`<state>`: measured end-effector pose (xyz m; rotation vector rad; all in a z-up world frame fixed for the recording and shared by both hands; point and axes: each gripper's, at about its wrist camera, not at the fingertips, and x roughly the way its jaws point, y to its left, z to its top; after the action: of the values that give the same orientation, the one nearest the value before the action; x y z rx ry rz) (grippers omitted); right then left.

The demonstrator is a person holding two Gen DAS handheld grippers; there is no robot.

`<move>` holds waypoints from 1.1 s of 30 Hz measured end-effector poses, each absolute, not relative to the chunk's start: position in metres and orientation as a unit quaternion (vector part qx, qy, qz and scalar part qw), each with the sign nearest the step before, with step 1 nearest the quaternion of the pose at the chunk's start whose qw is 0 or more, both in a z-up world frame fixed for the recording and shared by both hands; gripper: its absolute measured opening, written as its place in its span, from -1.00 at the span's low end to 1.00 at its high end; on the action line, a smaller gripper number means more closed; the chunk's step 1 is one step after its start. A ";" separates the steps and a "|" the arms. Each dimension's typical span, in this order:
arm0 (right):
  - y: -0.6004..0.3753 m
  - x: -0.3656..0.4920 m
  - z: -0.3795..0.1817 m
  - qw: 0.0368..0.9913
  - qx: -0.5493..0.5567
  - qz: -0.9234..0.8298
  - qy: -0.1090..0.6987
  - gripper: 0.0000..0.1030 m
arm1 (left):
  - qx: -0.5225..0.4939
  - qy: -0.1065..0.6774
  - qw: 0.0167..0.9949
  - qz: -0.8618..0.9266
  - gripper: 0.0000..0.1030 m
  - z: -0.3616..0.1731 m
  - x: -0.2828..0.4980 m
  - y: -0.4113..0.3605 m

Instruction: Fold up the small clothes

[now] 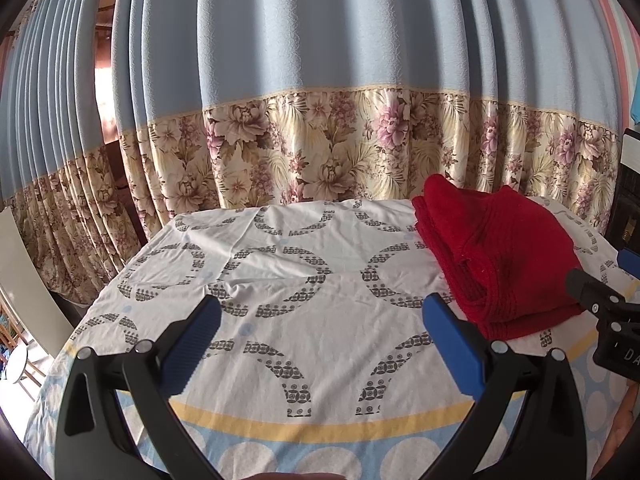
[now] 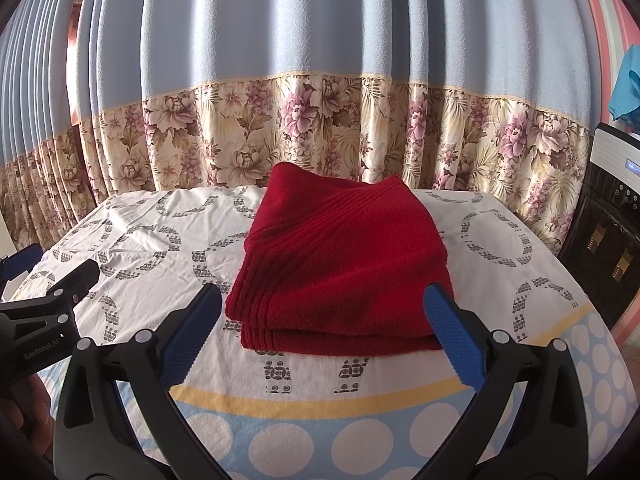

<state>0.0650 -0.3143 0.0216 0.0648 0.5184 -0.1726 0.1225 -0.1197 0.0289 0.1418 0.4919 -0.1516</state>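
A red towel-like cloth (image 2: 340, 264) lies folded in a thick stack on the patterned sheet (image 2: 152, 240). My right gripper (image 2: 320, 328) is open, its blue pads just in front of the stack's near edge, holding nothing. In the left wrist view the same red cloth (image 1: 500, 256) lies to the right. My left gripper (image 1: 320, 332) is open and empty over bare sheet (image 1: 280, 264), left of the cloth. The right gripper's body (image 1: 600, 300) shows at the right edge of the left wrist view, and the left gripper's body (image 2: 52, 300) at the left edge of the right wrist view.
A blue curtain with a floral lower band (image 2: 320, 132) hangs just behind the far edge of the table. A dark appliance (image 2: 608, 240) stands at the right. A blue cloth (image 2: 626, 84) hangs at the upper right. A white board (image 1: 28, 280) stands at the left.
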 end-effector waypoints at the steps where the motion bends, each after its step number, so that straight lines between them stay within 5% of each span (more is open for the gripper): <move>1: -0.315 0.065 0.021 0.962 0.032 -0.085 0.256 0.94 | 0.071 0.244 0.964 -0.076 0.96 0.029 0.123 -0.120; 33: -0.315 0.068 0.016 0.961 0.027 -0.083 0.261 0.94 | 0.085 0.241 0.964 -0.076 0.96 0.027 0.123 -0.123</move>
<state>0.0680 -0.3153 0.0164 0.0545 0.5284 -0.1691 0.1235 -0.1231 0.0274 0.1716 0.4872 -0.1544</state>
